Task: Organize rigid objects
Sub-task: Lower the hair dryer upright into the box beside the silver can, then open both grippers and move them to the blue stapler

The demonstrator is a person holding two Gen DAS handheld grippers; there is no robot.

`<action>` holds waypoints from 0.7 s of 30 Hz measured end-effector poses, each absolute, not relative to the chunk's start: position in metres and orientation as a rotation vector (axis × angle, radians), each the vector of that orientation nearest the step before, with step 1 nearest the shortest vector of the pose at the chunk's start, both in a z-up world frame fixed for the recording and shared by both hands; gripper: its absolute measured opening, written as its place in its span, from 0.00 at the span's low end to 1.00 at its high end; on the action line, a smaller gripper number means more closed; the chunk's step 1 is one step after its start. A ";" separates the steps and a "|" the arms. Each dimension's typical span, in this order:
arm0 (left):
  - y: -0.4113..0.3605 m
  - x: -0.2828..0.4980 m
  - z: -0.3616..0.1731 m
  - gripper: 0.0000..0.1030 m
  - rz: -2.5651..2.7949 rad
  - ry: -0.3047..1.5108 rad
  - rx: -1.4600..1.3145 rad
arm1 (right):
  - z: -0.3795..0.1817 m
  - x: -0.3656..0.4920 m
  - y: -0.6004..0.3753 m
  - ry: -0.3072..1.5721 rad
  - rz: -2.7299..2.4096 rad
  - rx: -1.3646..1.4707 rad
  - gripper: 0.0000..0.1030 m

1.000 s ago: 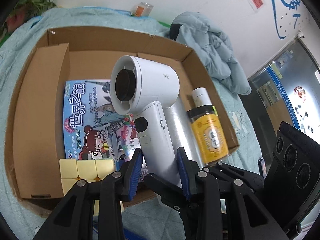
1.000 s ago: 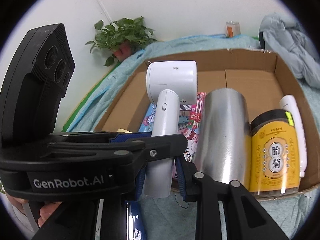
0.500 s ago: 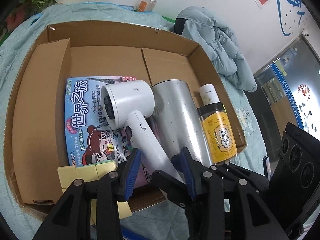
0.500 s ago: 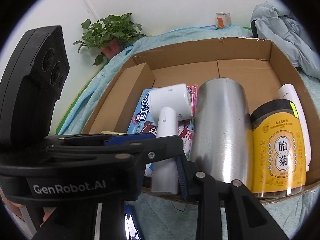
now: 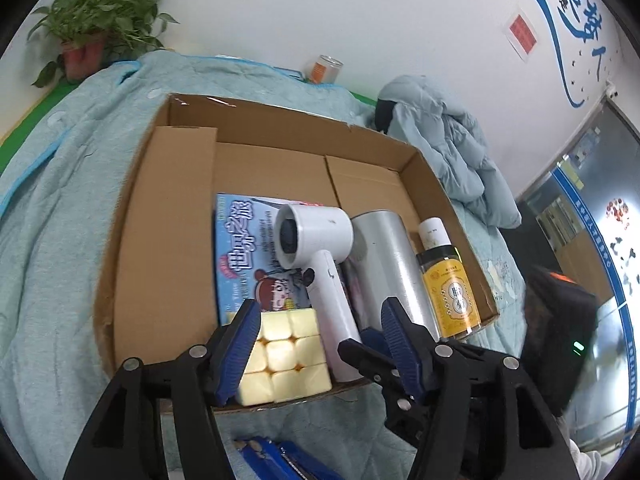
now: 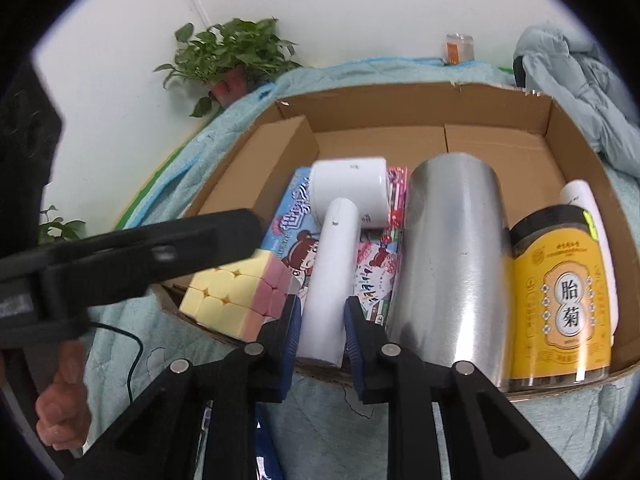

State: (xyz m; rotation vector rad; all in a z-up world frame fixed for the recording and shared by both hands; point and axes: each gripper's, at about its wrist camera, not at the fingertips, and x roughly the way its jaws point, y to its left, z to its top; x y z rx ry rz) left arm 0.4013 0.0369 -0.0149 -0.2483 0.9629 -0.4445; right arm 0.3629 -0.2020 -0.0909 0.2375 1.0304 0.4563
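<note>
A teal quilt [image 5: 72, 184] covers the bed, carrying an open cardboard box [image 5: 168, 216] that fills mid-frame. Inside, left of centre, a picture book [image 5: 240, 248] lies flat; a silver cylinder [image 6: 448, 256] lies right of centre, with a yellow-labelled jar [image 6: 560, 300] and a white bottle [image 6: 580, 200] at far right. A white hair dryer [image 6: 340, 232] rests across the book, its handle reaching the box's near edge. At lower centre the right claw [image 6: 320, 320] is clamped on that handle. The left claw [image 5: 316, 336], jaws just opened and now apart, straddles a pale yellow puzzle cube [image 5: 284, 356] and the dryer's handle without pressing either. A hand [image 6: 64, 408] shows at lower left.
</note>
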 end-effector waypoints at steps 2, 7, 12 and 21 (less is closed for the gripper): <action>0.046 0.398 -0.015 0.59 -0.426 0.959 -0.265 | -0.099 0.367 -0.201 1.069 0.458 0.274 0.14; 0.065 0.384 -0.016 0.59 -0.398 0.924 -0.292 | -0.094 0.361 -0.201 1.051 0.455 0.292 0.14; 0.077 0.355 -0.006 0.96 -0.274 0.774 -0.251 | -0.081 0.351 -0.201 0.991 0.418 0.236 0.52; 0.084 0.310 0.000 0.60 -0.174 0.676 -0.160 | -0.063 0.299 -0.220 0.719 0.380 0.195 0.91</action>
